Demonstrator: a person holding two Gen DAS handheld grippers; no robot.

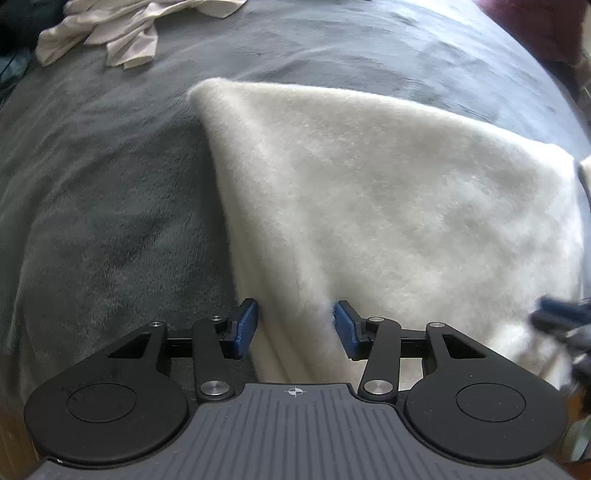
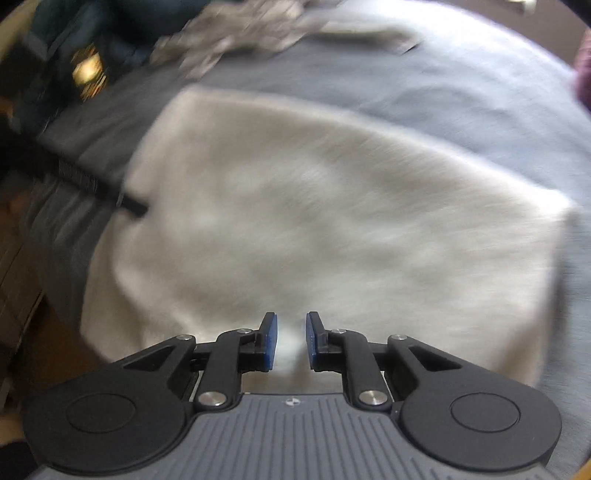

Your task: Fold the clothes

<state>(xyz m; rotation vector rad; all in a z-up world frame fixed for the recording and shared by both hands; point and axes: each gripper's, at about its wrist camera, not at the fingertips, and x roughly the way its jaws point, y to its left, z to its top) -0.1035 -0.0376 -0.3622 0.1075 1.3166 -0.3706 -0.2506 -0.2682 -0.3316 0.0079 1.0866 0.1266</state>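
A white fleece garment [image 1: 369, 192] lies spread over a grey blanket [image 1: 92, 184]; in the right wrist view the same fleece garment [image 2: 314, 206] is blurred. My left gripper [image 1: 295, 326] holds a thick fold of its near left edge, both blue pads [image 1: 245, 326] pressing on the fleece, which runs taut up to a far corner. My right gripper [image 2: 291, 339] is shut on a thin pinch of the near edge. The right gripper [image 1: 557, 314] also shows as a dark blur at the right edge of the left wrist view.
Crumpled pale clothes [image 1: 110, 33] lie at the far left of the bed, also seen as pale clothes [image 2: 240, 37] in the right wrist view. Dark bags or clothing [image 2: 74, 55] sit beyond the bed's left side. A maroon item [image 1: 535, 26] is at the far right.
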